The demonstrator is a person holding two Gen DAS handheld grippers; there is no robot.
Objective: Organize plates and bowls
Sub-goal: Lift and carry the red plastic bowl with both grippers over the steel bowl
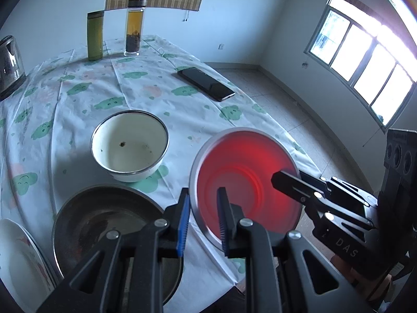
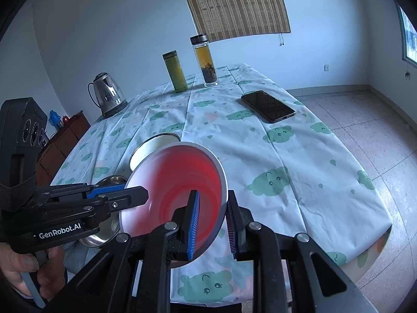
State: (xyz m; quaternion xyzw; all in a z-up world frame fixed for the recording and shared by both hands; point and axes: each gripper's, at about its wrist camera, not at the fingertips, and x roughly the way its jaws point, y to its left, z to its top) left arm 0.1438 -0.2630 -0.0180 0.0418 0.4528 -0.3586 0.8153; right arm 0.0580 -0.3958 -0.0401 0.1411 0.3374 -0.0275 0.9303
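A red bowl with a pale rim (image 1: 245, 180) is held tilted above the table's near edge; it also shows in the right wrist view (image 2: 177, 190). My left gripper (image 1: 203, 224) is shut on its left rim, and my right gripper (image 2: 212, 224) is shut on its right rim. Each gripper shows in the other's view, the right one (image 1: 312, 195) and the left one (image 2: 117, 198). A white enamel bowl (image 1: 130, 146) stands on the table. A dark metal plate (image 1: 109, 232) lies at the front left. A white plate (image 1: 18, 263) lies at the far left edge.
A phone (image 1: 206, 83) lies on the cloud-print tablecloth (image 1: 182, 109). A green flask (image 1: 95, 35) and a glass tea bottle (image 1: 134, 27) stand at the back. A kettle (image 2: 106, 94) stands at the back left. The table edge drops to a tiled floor (image 2: 365, 135) on the right.
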